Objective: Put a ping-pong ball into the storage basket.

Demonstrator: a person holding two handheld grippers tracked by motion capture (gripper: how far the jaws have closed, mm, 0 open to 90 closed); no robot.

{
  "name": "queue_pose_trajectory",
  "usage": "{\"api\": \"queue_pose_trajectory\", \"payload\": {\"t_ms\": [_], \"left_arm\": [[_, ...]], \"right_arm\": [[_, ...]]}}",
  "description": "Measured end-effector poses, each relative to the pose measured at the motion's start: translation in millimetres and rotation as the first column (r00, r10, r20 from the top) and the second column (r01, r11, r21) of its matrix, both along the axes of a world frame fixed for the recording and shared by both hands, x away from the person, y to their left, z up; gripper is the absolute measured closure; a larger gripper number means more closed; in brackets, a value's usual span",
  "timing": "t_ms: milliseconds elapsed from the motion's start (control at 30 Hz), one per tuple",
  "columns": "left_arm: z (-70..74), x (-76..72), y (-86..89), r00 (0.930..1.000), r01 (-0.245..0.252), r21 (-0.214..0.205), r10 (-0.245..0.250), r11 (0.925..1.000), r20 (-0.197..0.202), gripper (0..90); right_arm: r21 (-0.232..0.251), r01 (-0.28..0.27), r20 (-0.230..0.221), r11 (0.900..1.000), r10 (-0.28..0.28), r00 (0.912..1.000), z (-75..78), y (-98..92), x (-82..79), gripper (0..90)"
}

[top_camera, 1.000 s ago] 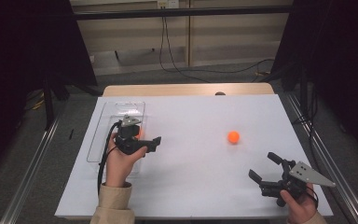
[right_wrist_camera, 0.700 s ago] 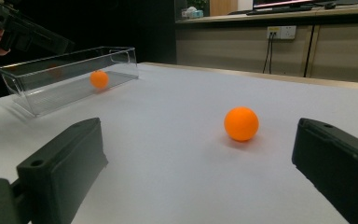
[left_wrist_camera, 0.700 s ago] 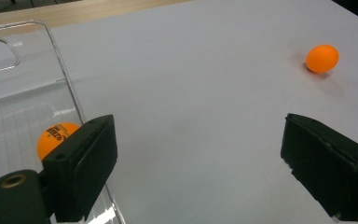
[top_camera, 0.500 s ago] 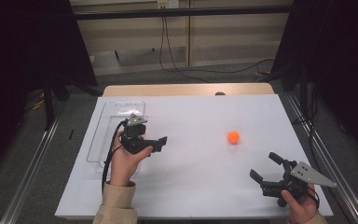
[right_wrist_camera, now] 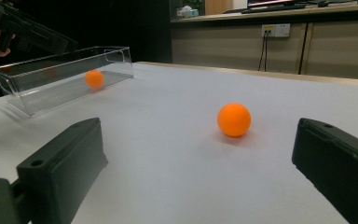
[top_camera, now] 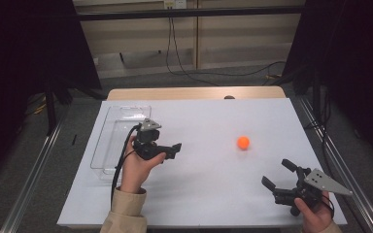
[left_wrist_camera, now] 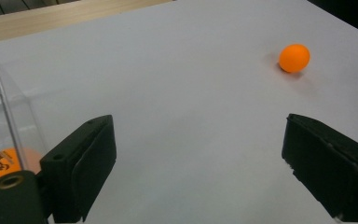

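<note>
Both jaws gape; orange ball (top_camera: pixel 243 142) lies between grippers.

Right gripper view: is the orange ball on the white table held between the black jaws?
No, the orange ball lies free on the white table, beyond the open jaws.

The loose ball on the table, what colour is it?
Plain orange ball, seen best in the right gripper view.

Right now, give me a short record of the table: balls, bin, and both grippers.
loose ball: on the white table, right of centre, untouched
second ball: inside the clear bin
bin: near the table's left edge
left gripper: open, empty, beside the bin, aimed toward the loose ball
right gripper: open, empty, near the front right corner, facing the loose ball
</note>
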State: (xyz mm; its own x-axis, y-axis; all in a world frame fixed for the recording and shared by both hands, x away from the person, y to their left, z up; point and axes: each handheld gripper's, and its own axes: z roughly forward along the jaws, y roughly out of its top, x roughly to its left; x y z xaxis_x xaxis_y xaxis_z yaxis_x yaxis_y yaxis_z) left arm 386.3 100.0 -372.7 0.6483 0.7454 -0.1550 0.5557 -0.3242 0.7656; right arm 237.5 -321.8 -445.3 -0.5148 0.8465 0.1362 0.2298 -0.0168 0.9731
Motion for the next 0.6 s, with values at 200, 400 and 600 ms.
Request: {"api": "queue_pose_trajectory", "payload": {"t_ms": [200, 400, 600], "left_arm": [[-0.7, 1.7, -6.2, 0.9999, 0.011, -0.004, -0.011, 0.9999, 0.004, 9.7], [-0.6, 2.3, -12.2, 0.9997, 0.023, -0.010, -0.023, 0.9997, 0.008, 9.4], [-1.9, 0.7, -16.7, 0.9993, 0.037, 0.000, -0.037, 0.9993, 0.007, 9.2]], "right_arm": [[-0.003, 0.003, -0.004, 1.0000, -0.003, 1.0000, -0.7, -1.1, -1.3, 1.9], [-0.001, 0.016, -0.007, 0.9999, -0.016, 0.9998, -1.5, -4.2, -2.9, 1.9], [-0.004, 0.011, -0.007, 0.9999, -0.011, 0.9999, -1.3, -3.2, -2.6, 1.9]]}}
